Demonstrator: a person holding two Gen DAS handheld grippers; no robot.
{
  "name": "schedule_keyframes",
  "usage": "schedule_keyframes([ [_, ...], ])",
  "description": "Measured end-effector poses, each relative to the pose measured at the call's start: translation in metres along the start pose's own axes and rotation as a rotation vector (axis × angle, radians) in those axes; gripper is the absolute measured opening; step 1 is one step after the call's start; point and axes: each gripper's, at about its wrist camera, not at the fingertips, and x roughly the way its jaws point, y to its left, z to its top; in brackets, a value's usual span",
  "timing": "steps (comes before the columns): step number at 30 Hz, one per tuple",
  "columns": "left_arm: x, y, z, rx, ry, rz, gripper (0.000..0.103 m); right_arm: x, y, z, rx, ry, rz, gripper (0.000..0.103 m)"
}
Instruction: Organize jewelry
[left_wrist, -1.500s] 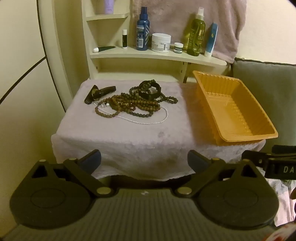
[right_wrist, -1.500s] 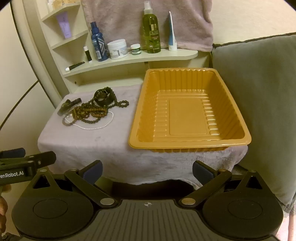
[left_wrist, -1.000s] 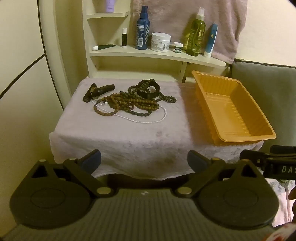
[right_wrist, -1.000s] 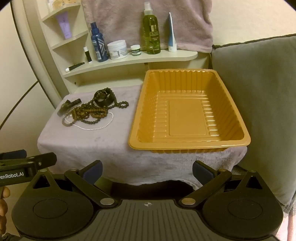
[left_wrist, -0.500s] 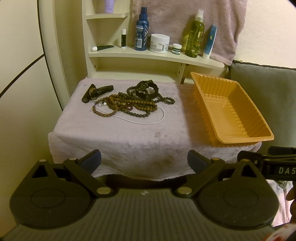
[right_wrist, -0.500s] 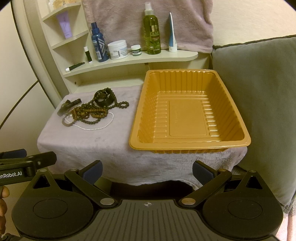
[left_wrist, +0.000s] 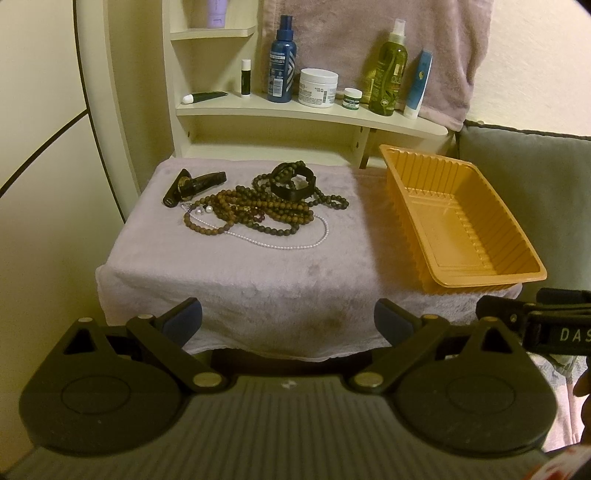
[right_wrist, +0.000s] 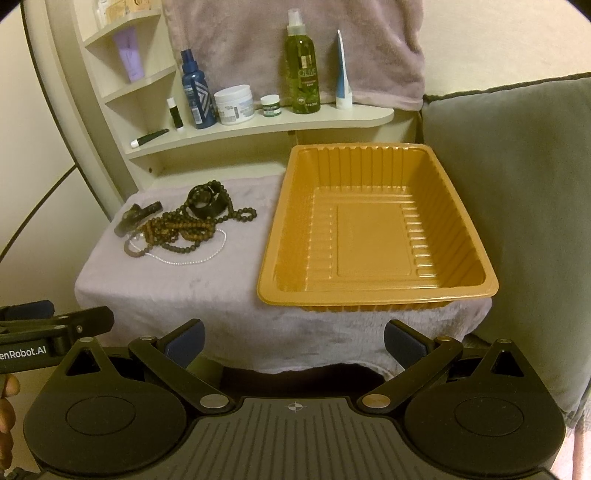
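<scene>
A pile of jewelry lies on the towel-covered table (left_wrist: 258, 280): brown bead necklaces (left_wrist: 255, 214) (right_wrist: 177, 230), a thin pearl strand (left_wrist: 295, 245) (right_wrist: 195, 260), a black bracelet (left_wrist: 293, 182) (right_wrist: 207, 201) and a dark clip (left_wrist: 194, 182) (right_wrist: 138, 216). An empty orange tray (left_wrist: 465, 236) (right_wrist: 373, 229) sits on the table's right side. My left gripper (left_wrist: 288, 319) is open and empty, short of the table's front edge. My right gripper (right_wrist: 293, 339) is open and empty, in front of the tray.
A cream shelf (left_wrist: 314, 109) behind the table holds bottles, jars and tubes. A towel (right_wrist: 295, 44) hangs behind it. A grey cushion (right_wrist: 517, 203) stands right of the tray. Each gripper shows at the edge of the other's view.
The left gripper has drifted slightly back and left, so the table sits a little further right in its view. The right gripper has barely moved. Both stay open.
</scene>
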Motion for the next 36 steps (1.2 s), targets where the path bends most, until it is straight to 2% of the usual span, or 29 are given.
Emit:
schedule_keyframes([
  [36,0.0,-0.0002,0.0055,0.001,0.001,-0.007,0.099,-0.0021,0.0018,0.0011,0.0,-0.007,-0.002,0.102],
])
